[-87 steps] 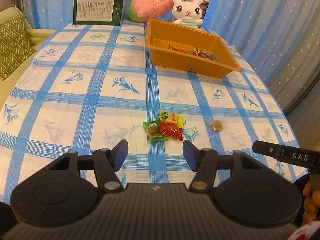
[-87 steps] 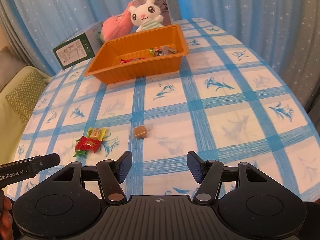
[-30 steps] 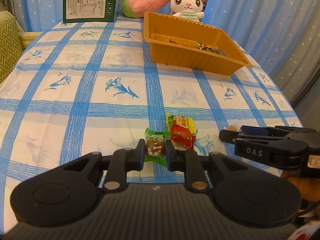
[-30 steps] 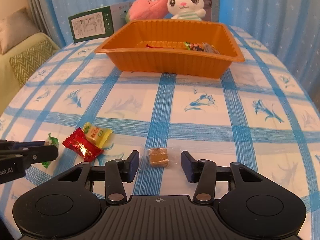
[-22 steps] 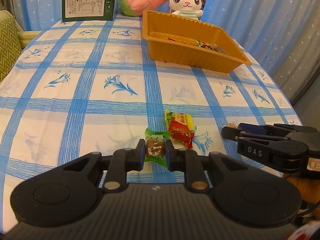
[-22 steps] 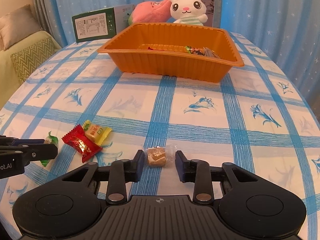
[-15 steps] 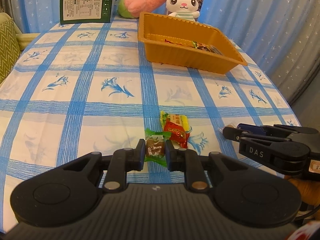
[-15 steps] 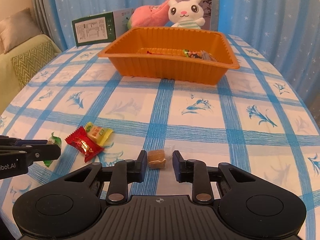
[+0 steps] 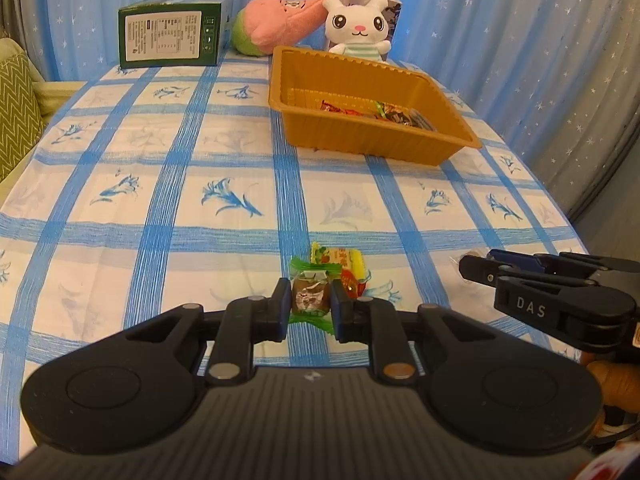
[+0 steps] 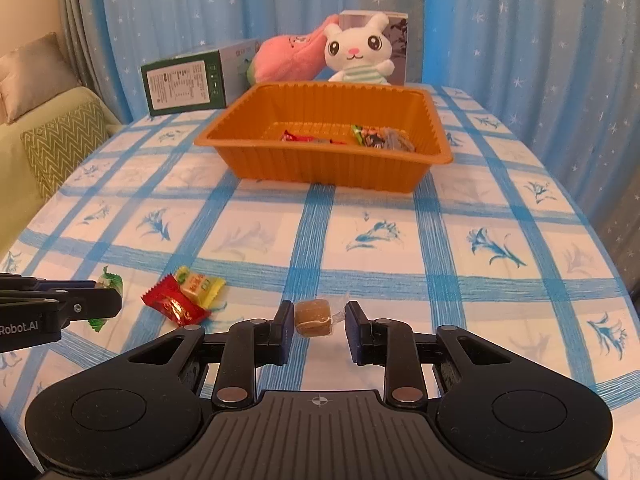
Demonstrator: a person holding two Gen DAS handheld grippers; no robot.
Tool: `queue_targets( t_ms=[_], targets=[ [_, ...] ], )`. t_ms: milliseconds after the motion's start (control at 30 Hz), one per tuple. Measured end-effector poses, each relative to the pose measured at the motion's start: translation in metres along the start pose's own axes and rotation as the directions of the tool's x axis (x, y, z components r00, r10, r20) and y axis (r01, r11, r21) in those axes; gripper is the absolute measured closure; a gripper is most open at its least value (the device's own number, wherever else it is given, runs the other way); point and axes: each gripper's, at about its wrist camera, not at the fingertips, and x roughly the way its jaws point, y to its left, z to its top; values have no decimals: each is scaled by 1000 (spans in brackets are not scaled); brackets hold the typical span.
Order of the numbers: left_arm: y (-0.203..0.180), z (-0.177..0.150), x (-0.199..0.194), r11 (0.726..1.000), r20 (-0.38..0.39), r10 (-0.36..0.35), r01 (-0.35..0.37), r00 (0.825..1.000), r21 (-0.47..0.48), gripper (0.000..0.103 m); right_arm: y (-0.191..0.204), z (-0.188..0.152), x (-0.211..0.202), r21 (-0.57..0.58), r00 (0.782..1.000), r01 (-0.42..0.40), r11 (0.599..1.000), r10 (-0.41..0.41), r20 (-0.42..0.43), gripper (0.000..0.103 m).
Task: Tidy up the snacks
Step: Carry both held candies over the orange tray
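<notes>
A: So, where do the fingers stand on the left gripper (image 9: 310, 304)?

B: Clamped on the green-wrapped candy (image 9: 311, 299), one pad on each side of its brown middle, low over the near part of the desk (image 9: 120, 264).

A: And the right gripper (image 10: 318, 320)?

B: Its fingers have just been closing, with the caramel candy (image 10: 312, 317) between them. They grip it: one pad is on the brown block and the other is against the clear twist of wrapper.

A: Anything loose on the desk?

B: A red candy (image 10: 174, 304) and a yellow candy (image 10: 198, 282), touching each other, between the two grippers and just beside the left one's tips.

A: The orange tray (image 10: 320, 168)?

B: Well apart from both grippers, farther up the checked cloth, with a few wrapped snacks lying along its floor. Behind it are a white rabbit plush (image 10: 358, 56), a pink plush (image 10: 288, 58) and a green box (image 10: 184, 84).
</notes>
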Motion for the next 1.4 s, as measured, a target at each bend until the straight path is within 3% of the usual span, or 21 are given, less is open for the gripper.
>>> queue_targets(
  t_ms=[867, 1400],
  targets=[
    [-21, 38, -4, 998, 37, -58, 58, 998, 19, 85, -8, 33, -29, 6, 996, 3, 1000, -3, 89, 75],
    [-29, 90, 14, 995, 66, -98, 96, 993, 26, 85, -27, 80, -21, 25, 992, -8, 1000, 5, 127, 75]
  ],
)
